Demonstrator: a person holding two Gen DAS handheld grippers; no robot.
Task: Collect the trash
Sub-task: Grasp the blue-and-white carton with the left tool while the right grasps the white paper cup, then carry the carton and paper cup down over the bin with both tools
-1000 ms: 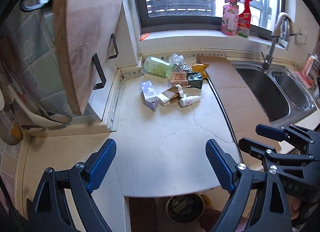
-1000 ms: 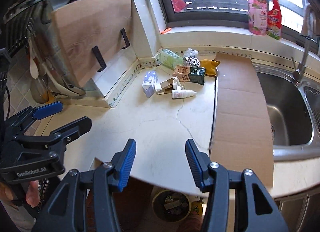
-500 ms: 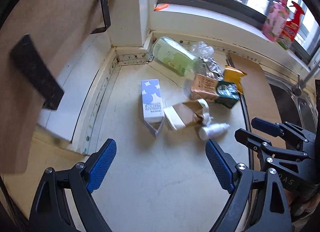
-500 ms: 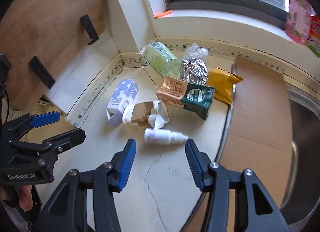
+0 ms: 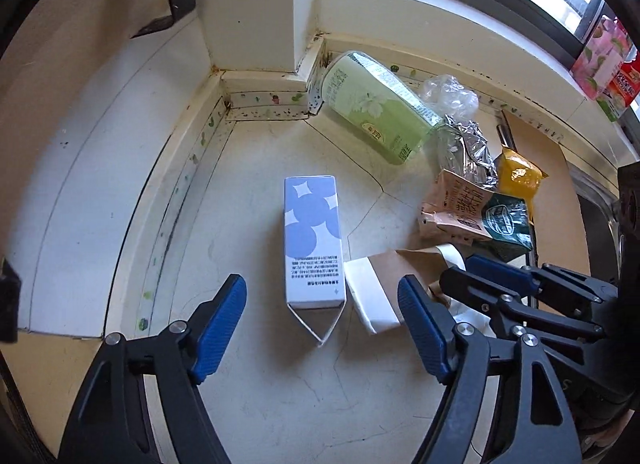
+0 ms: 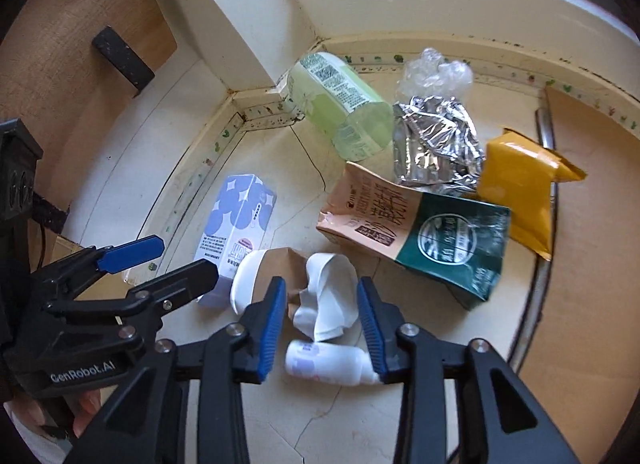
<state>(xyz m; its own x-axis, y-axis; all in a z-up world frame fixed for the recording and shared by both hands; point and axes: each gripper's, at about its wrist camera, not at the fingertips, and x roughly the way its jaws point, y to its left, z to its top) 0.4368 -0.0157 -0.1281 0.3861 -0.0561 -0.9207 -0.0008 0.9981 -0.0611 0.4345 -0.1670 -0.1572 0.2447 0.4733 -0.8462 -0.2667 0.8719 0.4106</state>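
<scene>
White and periwinkle, a slim carton (image 5: 312,240) lies flat at the centre of the left wrist view, its open pointed flap toward the lower edge of the frame. Beside it on the right rests a crumpled brown-and-white paper wrapper (image 5: 378,288). In the right wrist view a small white spray bottle (image 6: 330,362) lies on its side at lower centre. Above it the trash clusters: a pale green canister (image 6: 340,107) tipped over at the wall corner, crumpled silver foil (image 6: 436,143), clear plastic (image 6: 434,69), a pink-and-green pouch (image 6: 416,229) and a yellow packet (image 6: 520,187).

The cream countertop (image 5: 280,396) is bare toward the lower edge of both views; a raised ledge bounds it at left, the window wall along the top, and a cardboard sheet (image 6: 592,264) covers the right side.

The left gripper (image 5: 322,320) points steeply down, its jaws wide but just narrowing, straddling the carton's flap end without pressing it. The right gripper (image 6: 322,324) also tilts down, its jaws just closing to a narrow gap around the bottle; the right pad meets the nozzle end, the left stands apart. A hand (image 6: 60,416) shows at lower left.
</scene>
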